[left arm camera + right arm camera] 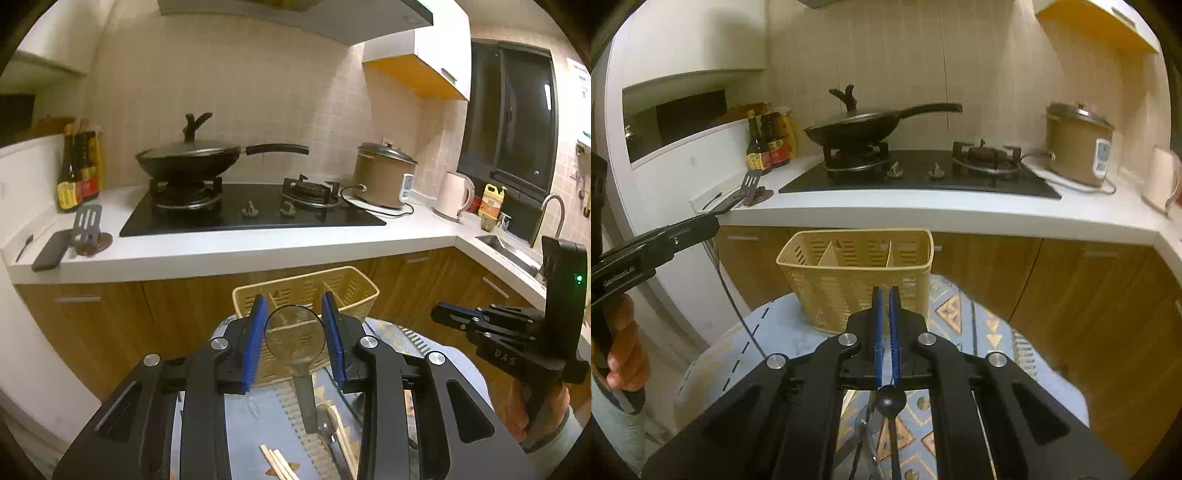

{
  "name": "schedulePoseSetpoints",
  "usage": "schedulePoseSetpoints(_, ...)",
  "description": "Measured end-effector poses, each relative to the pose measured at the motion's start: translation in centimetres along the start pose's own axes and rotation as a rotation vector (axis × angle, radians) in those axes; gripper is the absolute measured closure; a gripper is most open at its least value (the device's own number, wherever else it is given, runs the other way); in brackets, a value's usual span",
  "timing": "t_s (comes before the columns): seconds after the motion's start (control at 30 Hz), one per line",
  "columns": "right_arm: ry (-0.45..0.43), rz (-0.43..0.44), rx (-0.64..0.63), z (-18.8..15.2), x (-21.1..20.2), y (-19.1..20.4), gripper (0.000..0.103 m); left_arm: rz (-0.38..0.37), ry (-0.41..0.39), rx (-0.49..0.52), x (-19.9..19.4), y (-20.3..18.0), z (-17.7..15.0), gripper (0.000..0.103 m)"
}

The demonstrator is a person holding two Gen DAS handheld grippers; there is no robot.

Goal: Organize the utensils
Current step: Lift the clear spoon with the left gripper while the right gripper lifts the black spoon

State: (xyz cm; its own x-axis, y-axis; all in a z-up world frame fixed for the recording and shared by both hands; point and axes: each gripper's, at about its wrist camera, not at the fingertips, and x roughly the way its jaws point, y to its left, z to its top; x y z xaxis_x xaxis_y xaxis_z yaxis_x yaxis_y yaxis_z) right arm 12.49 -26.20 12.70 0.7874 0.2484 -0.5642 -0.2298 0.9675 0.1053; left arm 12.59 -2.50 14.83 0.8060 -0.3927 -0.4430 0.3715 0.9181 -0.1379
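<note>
Above table (384, 328): ladle (294, 332) between left fingers (255, 332)

Both cameras sit low over a small cloth-covered table (436, 343), each looking forward along its own gripper and slightly downward, toward the kitchen counter (258, 251) on the far side. The left one faces the stove (251, 210) squarely, with the sink corner far right. The right one stands further right and nearer the slotted basket (857, 273). Both views share the basket, the stove, the wok (857, 125) and the rice cooker (1078, 147), and each catches the other gripper at its edge.
</note>
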Motion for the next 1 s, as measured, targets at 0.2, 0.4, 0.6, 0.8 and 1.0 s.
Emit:
schedulePoseSetpoints(0.2, 0.105, 0.034, 0.060, -1.4, 1.5, -1.3, 0.097, -0.025, 0.039, -0.041, 1.6, 1.3, -1.1, 0.075)
schedulePoseSetpoints(0.4, 0.317, 0.087, 0.225, -3.4, 6.9, -3.6, 0.026, -0.025, 0.050, -0.022, 1.5, 1.2, -1.7, 0.075)
schedulePoseSetpoints(0.6, 0.563, 0.215, 0.398, -6.8, 12.4, -3.2, 0.048, -0.024, 0.071, -0.022, 1.3, 2.4, -2.6, 0.075)
schedulePoseSetpoints(0.8, 0.626, 0.177, 0.341, -8.0, 12.6, 0.0, 0.070, -0.035, 0.077, -0.032, 1.1, 3.6, -3.4, 0.075)
schedulePoseSetpoints(1.0, 0.605, -0.011, 0.261, -7.5, 11.7, -1.7, 0.070, -0.045, 0.071, -0.021, 0.1, 3.7, -3.9, 0.075)
